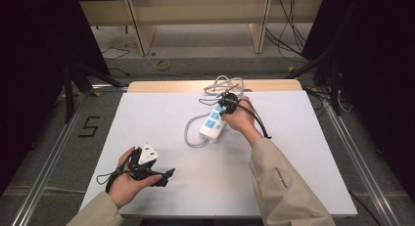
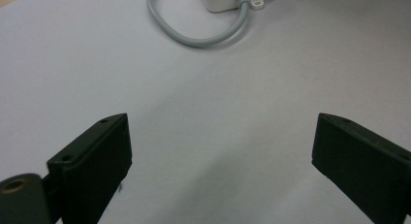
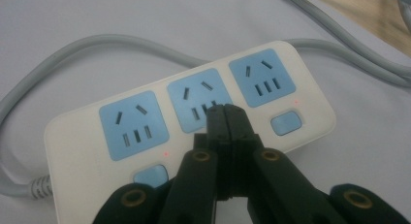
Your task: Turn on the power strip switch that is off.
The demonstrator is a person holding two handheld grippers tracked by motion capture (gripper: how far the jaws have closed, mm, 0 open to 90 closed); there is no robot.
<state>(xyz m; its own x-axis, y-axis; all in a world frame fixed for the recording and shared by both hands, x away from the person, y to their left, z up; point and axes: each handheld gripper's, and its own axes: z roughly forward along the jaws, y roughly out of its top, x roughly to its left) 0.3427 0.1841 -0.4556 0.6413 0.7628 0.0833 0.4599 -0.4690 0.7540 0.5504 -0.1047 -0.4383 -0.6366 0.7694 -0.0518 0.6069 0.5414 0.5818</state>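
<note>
The white three-socket power strip with blue faces (image 3: 194,122) lies mid-table near the far edge of the white tabletop (image 1: 293,152). The right gripper (image 3: 227,112), jaws pressed together and empty, tips over its middle socket. The left gripper (image 2: 220,151) gapes wide over bare surface near the front-left edge.

A white power strip (image 1: 214,122) lies flat on the white worktop (image 1: 147,118), right of centre and toward the far side, set at a slant. It has three pale blue socket faces (image 3: 134,125) in a row, each with a small blue button (image 3: 286,123) and a lit red dot beside it. Its grey cable (image 1: 190,135) loops from the near end to the left and back toward the far edge.
</note>
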